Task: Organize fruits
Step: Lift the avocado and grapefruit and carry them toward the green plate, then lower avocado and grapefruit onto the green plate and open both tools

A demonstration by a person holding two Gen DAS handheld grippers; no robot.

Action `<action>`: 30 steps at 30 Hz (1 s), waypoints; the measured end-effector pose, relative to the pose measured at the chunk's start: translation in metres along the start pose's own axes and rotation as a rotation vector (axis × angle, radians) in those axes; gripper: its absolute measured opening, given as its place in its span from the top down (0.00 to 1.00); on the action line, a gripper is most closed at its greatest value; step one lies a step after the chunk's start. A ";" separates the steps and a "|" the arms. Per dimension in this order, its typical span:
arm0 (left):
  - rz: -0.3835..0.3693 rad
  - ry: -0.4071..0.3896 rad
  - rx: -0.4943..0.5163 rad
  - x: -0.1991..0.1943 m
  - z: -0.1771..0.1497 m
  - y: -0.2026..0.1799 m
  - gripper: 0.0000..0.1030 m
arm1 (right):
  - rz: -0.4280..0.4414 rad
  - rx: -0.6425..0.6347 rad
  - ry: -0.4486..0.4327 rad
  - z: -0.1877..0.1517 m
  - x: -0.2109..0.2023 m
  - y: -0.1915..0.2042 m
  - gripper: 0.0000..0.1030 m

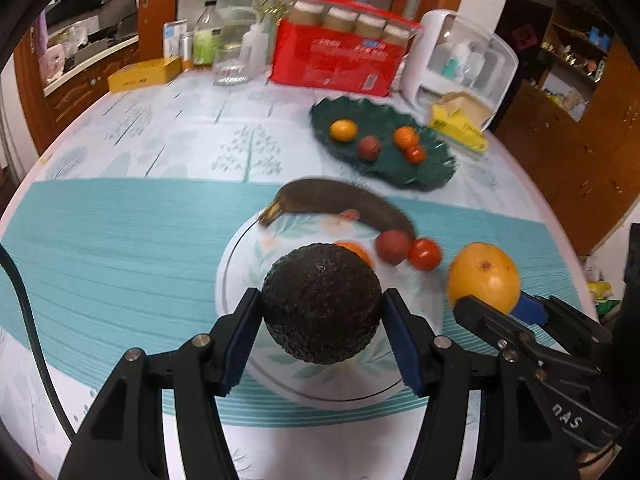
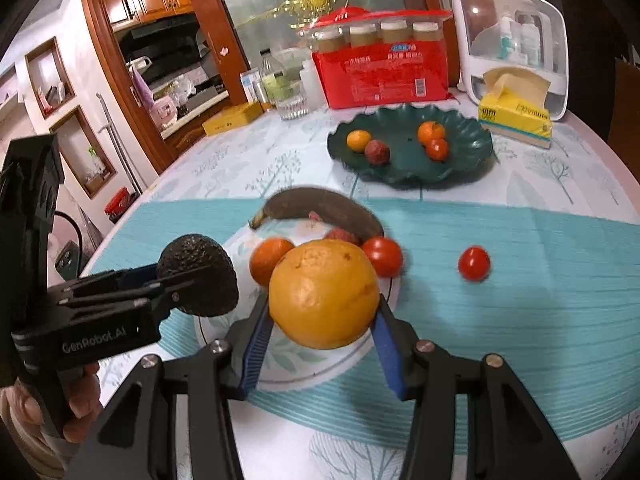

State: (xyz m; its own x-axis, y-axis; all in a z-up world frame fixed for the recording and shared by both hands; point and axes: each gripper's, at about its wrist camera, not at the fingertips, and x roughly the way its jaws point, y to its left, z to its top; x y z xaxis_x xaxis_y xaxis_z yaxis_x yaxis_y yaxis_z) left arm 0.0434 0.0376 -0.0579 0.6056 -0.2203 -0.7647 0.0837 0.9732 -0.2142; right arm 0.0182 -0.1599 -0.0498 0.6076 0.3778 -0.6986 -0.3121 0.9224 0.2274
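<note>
One avocado [image 1: 322, 306], one banana [image 2: 320, 210], two plates [image 2: 408, 168], three tomatoes [image 2: 474, 263]

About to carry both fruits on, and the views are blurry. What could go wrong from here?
1. The left gripper holds the avocado and the right gripper the orange close side by side; they could knock together.
2. Both fruits are round and pinched only at their sides, so a jolt might slip one onto the white plate, scattering the small fruit there.
3. The loose tomato on the mat could roll if bumped.
</note>
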 end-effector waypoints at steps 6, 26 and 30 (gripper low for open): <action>-0.071 -0.080 0.030 -0.029 0.044 -0.014 0.42 | 0.004 -0.015 -0.061 0.042 -0.021 -0.003 0.53; -0.070 -0.077 0.090 0.070 0.249 -0.067 0.42 | -0.156 0.074 -0.098 0.255 0.030 -0.107 0.53; -0.078 0.012 0.048 0.139 0.253 -0.062 0.42 | -0.175 0.118 -0.032 0.255 0.083 -0.136 0.53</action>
State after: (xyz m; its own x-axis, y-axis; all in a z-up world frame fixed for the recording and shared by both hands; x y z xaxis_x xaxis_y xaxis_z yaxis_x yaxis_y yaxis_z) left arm 0.3229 -0.0367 0.0028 0.5862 -0.2963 -0.7540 0.1682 0.9550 -0.2445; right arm 0.2972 -0.2341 0.0343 0.6687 0.2113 -0.7129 -0.1132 0.9765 0.1832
